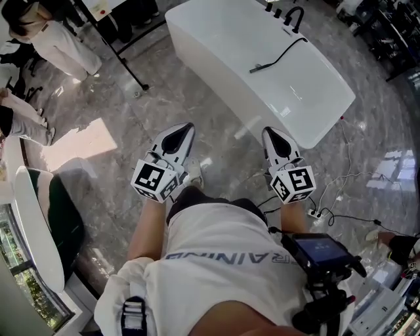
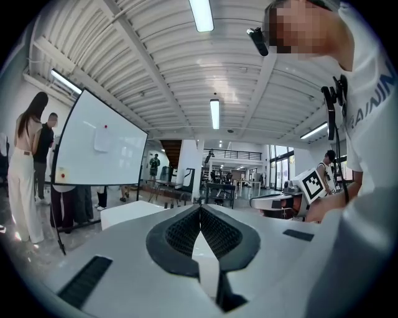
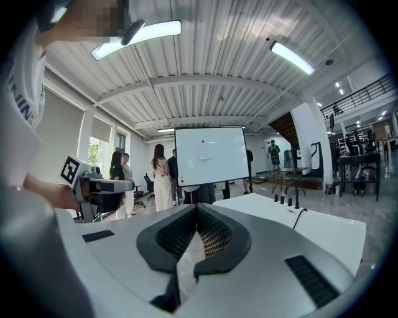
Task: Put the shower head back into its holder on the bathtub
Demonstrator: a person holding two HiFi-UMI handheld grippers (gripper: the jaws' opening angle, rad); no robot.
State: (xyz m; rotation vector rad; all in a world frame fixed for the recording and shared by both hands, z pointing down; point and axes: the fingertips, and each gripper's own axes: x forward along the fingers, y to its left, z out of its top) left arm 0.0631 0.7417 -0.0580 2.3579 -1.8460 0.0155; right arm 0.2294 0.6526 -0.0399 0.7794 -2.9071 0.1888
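The bathtub at upper centre looked smooth, glossy white, its shower head matt black. The floor was polished, veined grey stone. The left tongs and right tongs had smooth white plastic shells with ribbed black pads.

The bathtub stood ahead of the person, its taps at the far end and the shower head lying on its top, nearer the middle. The left gripper and right gripper were side by side, short of the tub. A whiteboard stand stood to its left. A power strip lay on the floor to the right.
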